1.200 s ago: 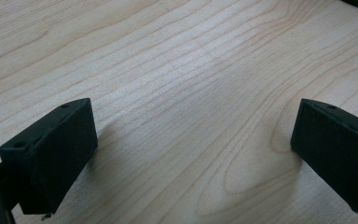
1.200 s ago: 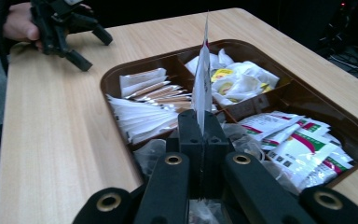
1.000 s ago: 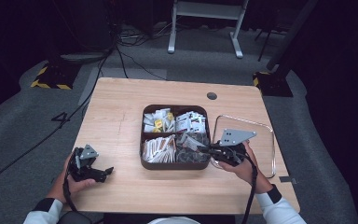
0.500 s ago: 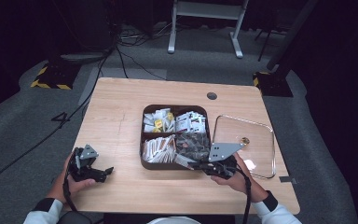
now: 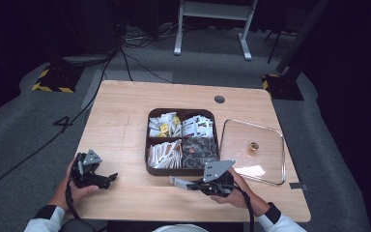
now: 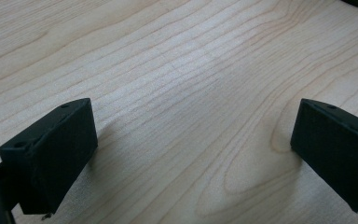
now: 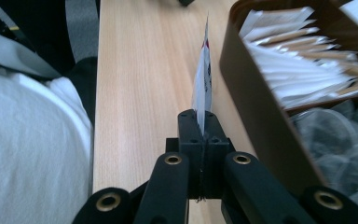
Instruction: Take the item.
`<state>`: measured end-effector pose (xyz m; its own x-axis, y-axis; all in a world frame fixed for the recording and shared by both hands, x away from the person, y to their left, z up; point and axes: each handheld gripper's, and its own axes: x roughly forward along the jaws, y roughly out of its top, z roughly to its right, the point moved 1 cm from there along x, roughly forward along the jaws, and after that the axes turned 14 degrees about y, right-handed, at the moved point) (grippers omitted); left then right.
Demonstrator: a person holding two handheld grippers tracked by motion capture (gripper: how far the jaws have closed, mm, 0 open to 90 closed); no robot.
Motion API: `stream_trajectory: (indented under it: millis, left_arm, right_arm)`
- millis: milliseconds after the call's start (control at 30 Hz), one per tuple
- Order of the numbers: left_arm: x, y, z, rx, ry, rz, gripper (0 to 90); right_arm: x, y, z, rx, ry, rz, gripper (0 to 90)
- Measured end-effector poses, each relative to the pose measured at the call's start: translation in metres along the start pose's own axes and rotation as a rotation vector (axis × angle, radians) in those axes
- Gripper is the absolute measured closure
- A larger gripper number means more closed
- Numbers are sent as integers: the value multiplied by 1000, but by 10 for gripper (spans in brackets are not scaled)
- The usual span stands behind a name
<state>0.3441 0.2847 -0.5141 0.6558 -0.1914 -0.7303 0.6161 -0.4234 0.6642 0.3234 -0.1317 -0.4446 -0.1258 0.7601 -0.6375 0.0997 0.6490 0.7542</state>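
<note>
1. We find the right tongs [image 7: 200, 135] clamped on a thin white sachet [image 7: 203, 79], which stands edge-up between the jaws above the bare worktop [image 5: 125, 111], just in front of the brown compartment tray [image 5: 148, 145].
2. The left tongs [image 6: 191, 140] stand open with nothing between them, low over bare wood, well apart from the tray.
3. The clear lid [image 5: 275, 159] lies to the right of the tray, so the tray is uncovered.
4. Risk, in our judgement: the grip takes only the sachet's lower edge; a quick swing could let it pivot or slip out.
5. Further risk: the right tongs work close to the tray wall; a sideways drift could knock the tray and disturb its packets [image 5: 164, 154].
</note>
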Motion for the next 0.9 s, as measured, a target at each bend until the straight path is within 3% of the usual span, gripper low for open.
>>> stream_trajectory:
  millis: [400,567,800,900]
  left_arm:
    - [0,0,0,1,0,0,6]
    - [0,0,0,1,0,0,6]
    - [0,0,0,1,0,0,6]
    - [0,0,0,1,0,0,6]
  right_arm:
    - [19,-3,-8,-1,77,-30,900]
    - [24,-5,-9,-6,88,-41,898]
    - [24,-8,-3,8,64,-43,837]
    - [21,-8,1,18,34,-38,753]
